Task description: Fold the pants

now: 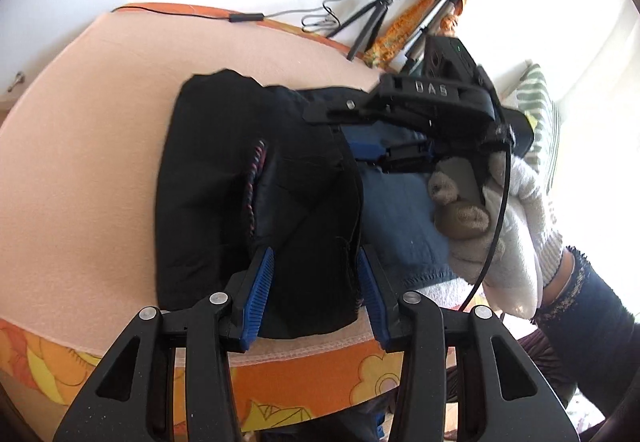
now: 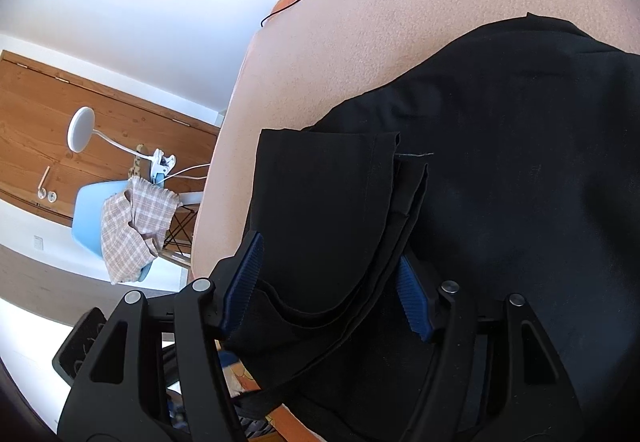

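Both tongs (image 1: 316, 274) astride pants (image 1: 224, 177) edges

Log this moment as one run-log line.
task: fold pants | left gripper: open, straddling black pants | right gripper: open over folded pant legs | surface: pink blanket | fold: partly done

Pants (image 1: 224, 177): matt black woven cloth, smooth, w/ a red-blue stitched seam. Table (image 1: 80, 169) cover: peach felt-like cloth, slightly nubby; orange floral print cloth at edge. Left gripper (image 1: 316, 294) & right gripper (image 2: 328, 290): matt black plastic, shiny metal pins, ribbed blue rubbery pads. Glove (image 1: 516, 226): white fuzzy knit. Door (image 2: 60, 129): wood, visible grain.
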`<state>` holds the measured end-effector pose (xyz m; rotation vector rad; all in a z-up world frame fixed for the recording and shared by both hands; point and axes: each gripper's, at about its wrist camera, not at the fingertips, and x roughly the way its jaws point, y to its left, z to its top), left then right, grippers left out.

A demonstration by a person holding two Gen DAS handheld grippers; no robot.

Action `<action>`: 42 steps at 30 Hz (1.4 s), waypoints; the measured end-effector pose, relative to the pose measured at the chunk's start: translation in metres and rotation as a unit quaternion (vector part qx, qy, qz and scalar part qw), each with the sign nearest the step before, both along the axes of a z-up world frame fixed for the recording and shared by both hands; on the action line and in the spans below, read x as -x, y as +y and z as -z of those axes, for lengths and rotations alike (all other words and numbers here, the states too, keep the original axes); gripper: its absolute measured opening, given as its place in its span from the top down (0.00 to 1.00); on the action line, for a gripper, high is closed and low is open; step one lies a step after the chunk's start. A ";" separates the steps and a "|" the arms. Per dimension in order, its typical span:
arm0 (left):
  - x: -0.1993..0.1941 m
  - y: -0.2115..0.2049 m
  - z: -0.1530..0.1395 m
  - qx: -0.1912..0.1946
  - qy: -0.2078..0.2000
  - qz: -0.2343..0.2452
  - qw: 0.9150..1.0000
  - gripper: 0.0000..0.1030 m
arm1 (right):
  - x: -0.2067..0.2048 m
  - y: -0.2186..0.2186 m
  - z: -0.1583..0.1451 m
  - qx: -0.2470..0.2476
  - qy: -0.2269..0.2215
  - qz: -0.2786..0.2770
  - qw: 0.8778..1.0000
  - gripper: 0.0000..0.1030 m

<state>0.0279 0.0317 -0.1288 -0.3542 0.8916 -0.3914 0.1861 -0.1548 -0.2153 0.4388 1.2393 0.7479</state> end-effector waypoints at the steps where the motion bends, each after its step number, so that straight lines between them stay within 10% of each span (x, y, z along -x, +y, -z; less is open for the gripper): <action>1: -0.001 0.009 -0.001 0.001 -0.005 -0.016 1.000 0.57 | -0.001 0.000 0.002 0.001 0.002 0.000 1.000 0.38; 7: -0.012 0.036 -0.003 0.032 -0.005 -0.081 0.996 0.57 | -0.002 -0.002 0.003 -0.004 0.008 0.008 1.000 0.38; 24: -0.015 -0.033 0.034 0.019 0.041 0.054 0.998 0.57 | 0.005 -0.002 0.006 -0.018 0.018 0.007 1.000 0.39; 29: -0.012 -0.044 0.034 0.028 0.037 0.072 0.996 0.57 | 0.017 0.011 0.006 0.017 -0.004 0.001 1.000 0.58; 32: -0.008 -0.048 0.030 0.026 0.037 0.083 0.995 0.57 | 0.021 0.014 0.005 0.060 -0.026 0.004 0.998 0.90; 36: -0.003 -0.035 0.013 0.040 0.026 0.072 0.996 0.57 | 0.023 0.009 0.001 0.060 -0.032 0.011 0.998 0.95; 42: 0.001 -0.004 -0.003 -0.038 -0.036 -0.008 0.999 0.57 | 0.028 0.001 -0.028 0.069 -0.068 0.012 0.995 0.95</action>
